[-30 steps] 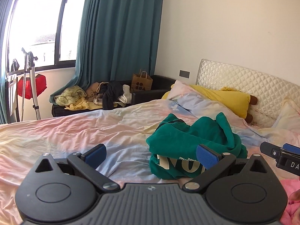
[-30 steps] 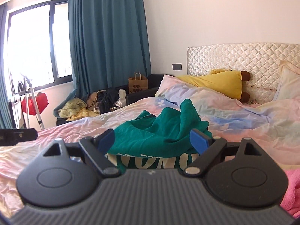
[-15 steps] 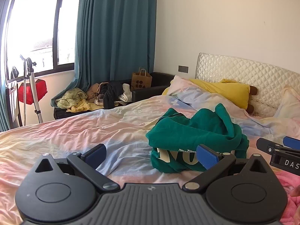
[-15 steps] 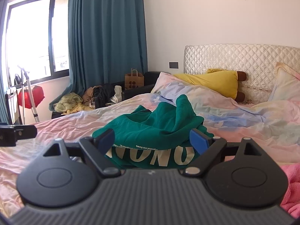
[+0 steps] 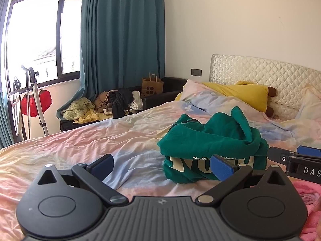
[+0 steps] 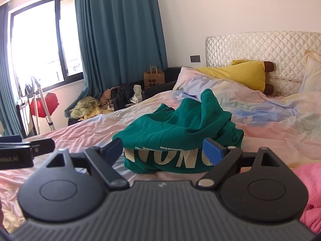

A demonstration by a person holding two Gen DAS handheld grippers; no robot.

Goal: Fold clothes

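Left gripper (image 5: 162, 163): blue-padded fingers spread wide, nothing between them, held above the pastel bedspread (image 5: 80, 146) at the near edge of the bed. Right gripper (image 6: 163, 149): fingers likewise spread wide and empty, framing the garment from the near side without visibly touching it; its black body, seen at the right edge of the left wrist view, bore white letters reading "DAS", the rest cut off. The left tool's body, at the left edge of the right wrist view, carried a blurred white mark, not legible with certainty. Pink fabric (image 6: 309, 184): bunched at the near right corner of the bed. Green garment (image 6: 178, 136): crumpled in a heap near the middle of the bed, just beyond both grippers; large cream block letters on its lower front, partly covered, appeared mirrored or inverted; a line of small white print along the overhanging hem was too small to read. Yellow pillow (image 6: 240, 73): lay at the head of the bed against the quilted white headboard (image 6: 260, 46). Brown paper bag (image 6: 154, 78): stood on a dark bench beyond the bed's far left side, printed with dark dots, beside heaped clothes and teal curtains (image 6: 120, 40).
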